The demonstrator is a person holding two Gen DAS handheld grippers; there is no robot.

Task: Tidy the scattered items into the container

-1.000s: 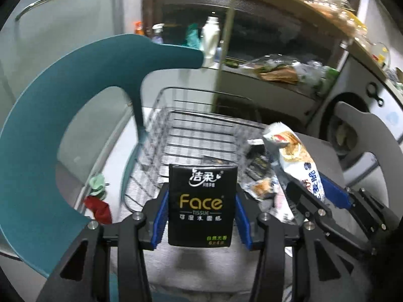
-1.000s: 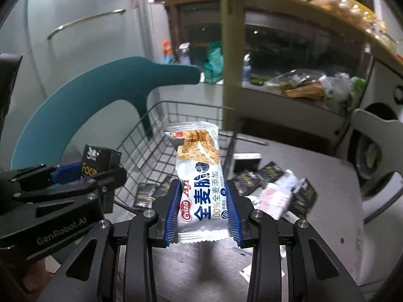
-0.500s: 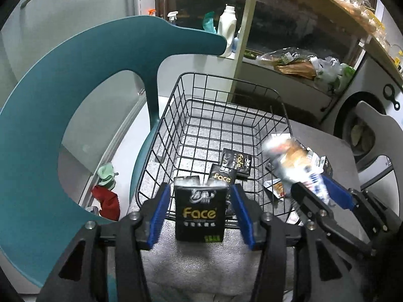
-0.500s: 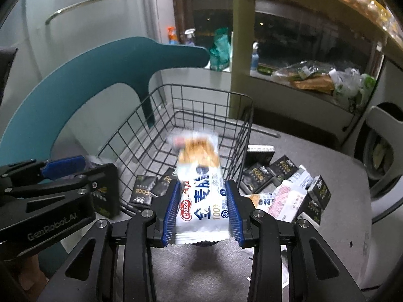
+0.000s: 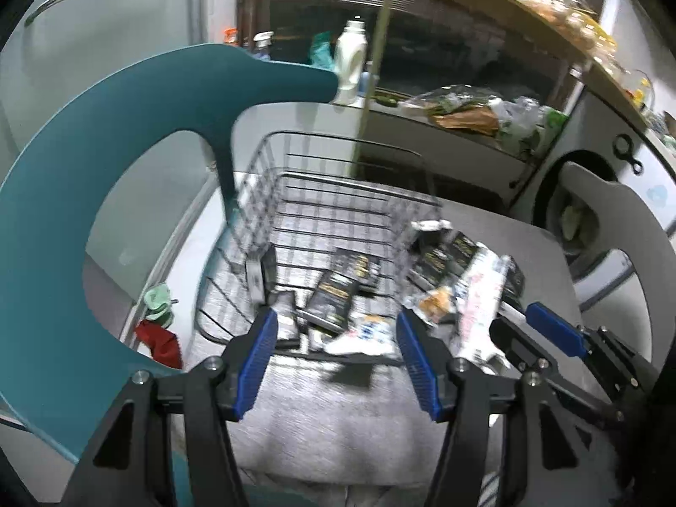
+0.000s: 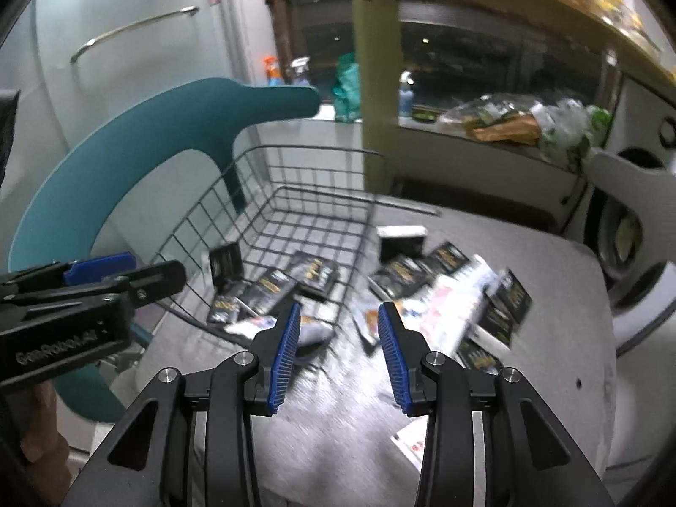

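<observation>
Standing upright inside wire basket (image 6: 270,219): black tissue pack (image 6: 225,263).

Teal chair (image 5: 105,135), grey table (image 6: 528,279), cluttered wooden shelf (image 5: 486,118) behind.

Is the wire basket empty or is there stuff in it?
Not empty. The wire basket holds several black tissue packs and a white snack wrapper lying on its floor.

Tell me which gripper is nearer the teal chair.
Left. The left gripper sits at the wire basket's near-left side, next to the teal chair. The right gripper hovers further right, over the scattered packets on the table, with the basket between.
</observation>
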